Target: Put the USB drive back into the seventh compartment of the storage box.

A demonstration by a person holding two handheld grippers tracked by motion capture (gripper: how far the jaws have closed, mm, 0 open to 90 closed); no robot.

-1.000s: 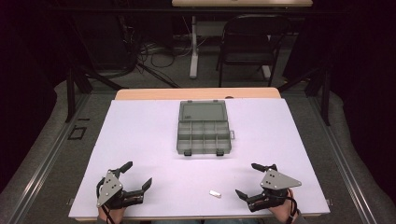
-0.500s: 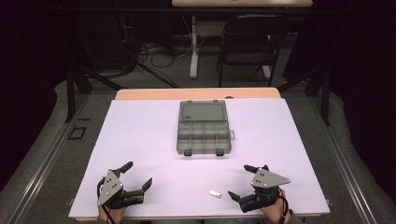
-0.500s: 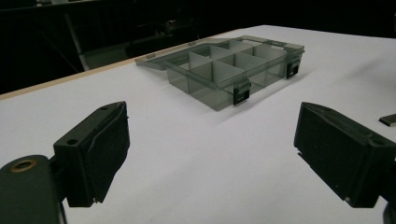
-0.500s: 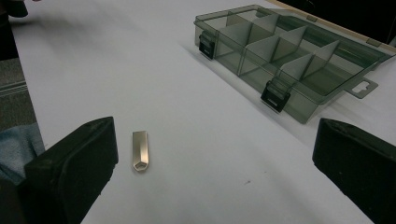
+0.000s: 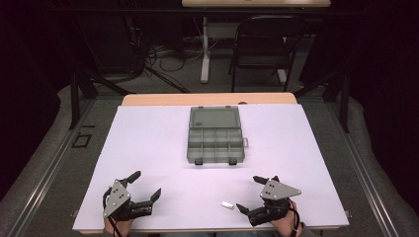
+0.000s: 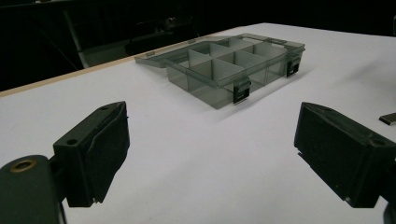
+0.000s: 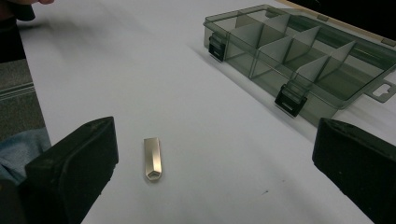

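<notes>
A smoky grey compartment box [image 5: 215, 143] lies with its lid open in the middle of the white table top [image 5: 148, 143], its dividers showing in the left gripper view [image 6: 233, 65] and the right gripper view [image 7: 303, 60]. A small silver metal piece [image 5: 227, 204] lies near the front edge. My right gripper [image 5: 248, 193] stands open just right of it; its own view has the piece [image 7: 152, 158] lying flat between the spread jaws, nearer the left one [image 7: 215, 163]. My left gripper [image 5: 146, 185] is open at the front left, nothing in it [image 6: 212, 158].
A wooden table edge [image 5: 207, 98] runs behind the white sheet. A black chair [image 5: 262, 49] and cables sit on the floor beyond. The box's two black latches [image 5: 198, 161] face me. A dark floor rail [image 5: 44, 168] runs along the left.
My right gripper has shifted left toward the small metal piece and turned a little. The left gripper, the box and the piece have stayed put.
</notes>
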